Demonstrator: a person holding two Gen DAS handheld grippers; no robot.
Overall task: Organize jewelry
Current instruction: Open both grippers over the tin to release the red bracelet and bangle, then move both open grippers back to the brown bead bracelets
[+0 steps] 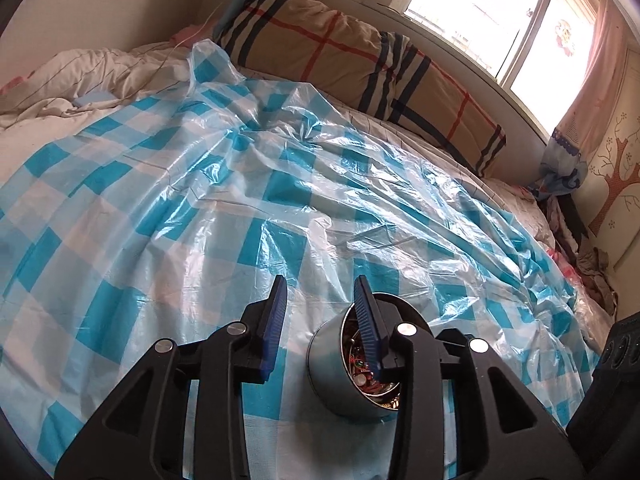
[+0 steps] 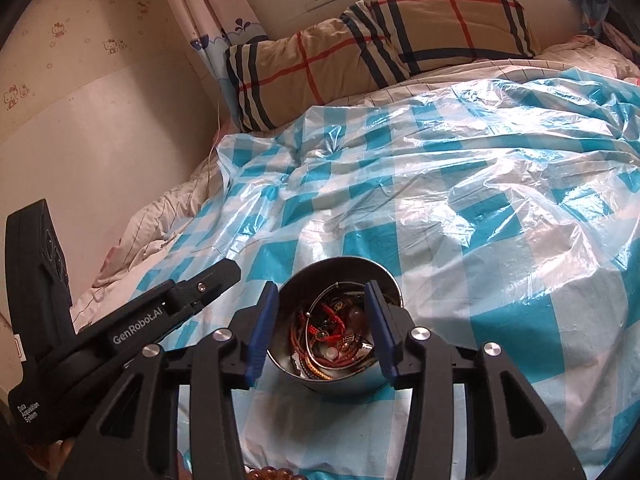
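Note:
A round steel bowl [image 2: 362, 382] full of tangled jewelry [image 2: 334, 332], red cords, beads and metal bangles, sits on the blue-and-white checked plastic sheet [image 2: 460, 208] on the bed. My right gripper [image 2: 322, 292] is open, its blue pads either side of the bowl from above. In the left wrist view the bowl [image 1: 332, 376] lies under my open left gripper [image 1: 322, 286], whose right finger [image 1: 368, 328] crosses over the bowl's rim. The left gripper's body [image 2: 132, 328] shows left of the bowl. A brown bead string [image 2: 272, 472] peeks in at the bottom edge.
A plaid pillow [image 1: 352, 68] lies along the headboard under the window [image 1: 500, 8]. Crumpled white bedding [image 1: 72, 80] borders the sheet on the wall side. Curtains and clothes [image 1: 576, 216] hang at the bed's far end.

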